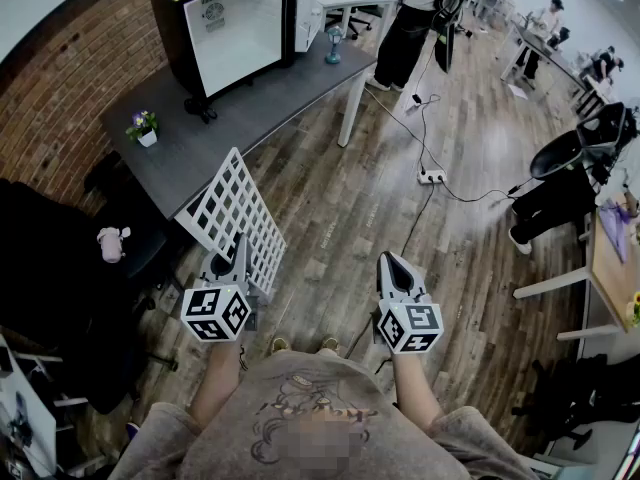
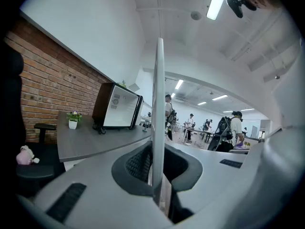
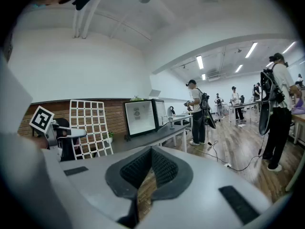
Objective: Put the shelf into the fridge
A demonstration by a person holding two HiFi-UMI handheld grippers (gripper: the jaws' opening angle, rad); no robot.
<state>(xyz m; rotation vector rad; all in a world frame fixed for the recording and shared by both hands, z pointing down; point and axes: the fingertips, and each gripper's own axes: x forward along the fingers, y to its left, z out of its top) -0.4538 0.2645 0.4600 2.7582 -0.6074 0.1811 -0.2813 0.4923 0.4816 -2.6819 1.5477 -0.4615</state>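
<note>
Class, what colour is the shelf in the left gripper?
White; the shelf shows best in head view.

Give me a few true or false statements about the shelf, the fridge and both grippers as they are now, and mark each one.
1. The left gripper is shut on the shelf. True.
2. The right gripper grips the shelf too. False: it is shut on nothing and hangs apart from the shelf.
3. The shelf is already in the fridge. False: it is held over the floor, short of the table.
4. The fridge stands on the table. True.
5. The plant lies on the floor. False: it stands upright on the table.
</note>
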